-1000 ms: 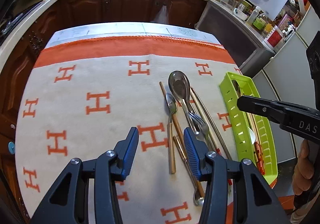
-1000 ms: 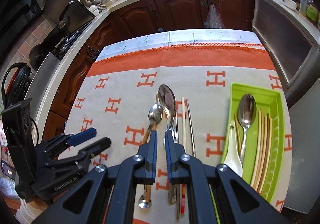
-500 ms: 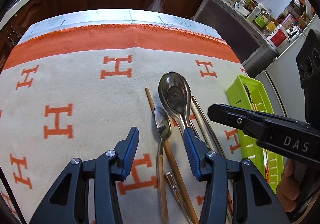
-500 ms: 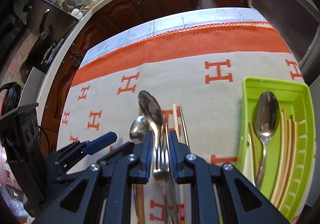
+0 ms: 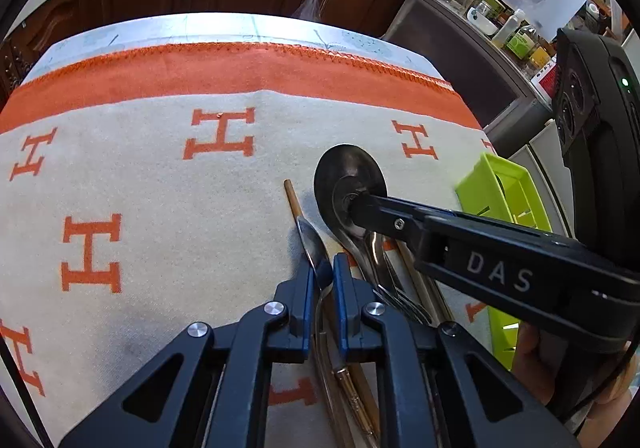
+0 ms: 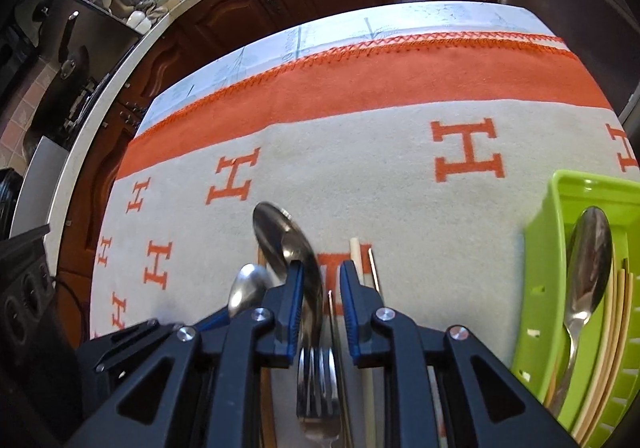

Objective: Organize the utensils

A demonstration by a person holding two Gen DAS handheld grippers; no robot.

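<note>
Your left gripper [image 5: 320,284] is closed on the small spoon [image 5: 314,248] while your right gripper [image 6: 319,288] straddles the large spoon [image 6: 286,244], not yet clamped, mid-counter beside the green tray [image 6: 540,288]; lifting either could drag the fork [image 6: 316,388] and chopsticks [image 6: 356,260] tangled alongside.

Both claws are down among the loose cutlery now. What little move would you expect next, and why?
Probably the left gripper lifts gently. Its pads look nearly shut around the small spoon, which lies in the pile beside the big spoon, so raising it slowly should free it without dragging neighbours. The right gripper is open astride the big spoon, gripping nothing, and the green tray waits alongside.
</note>
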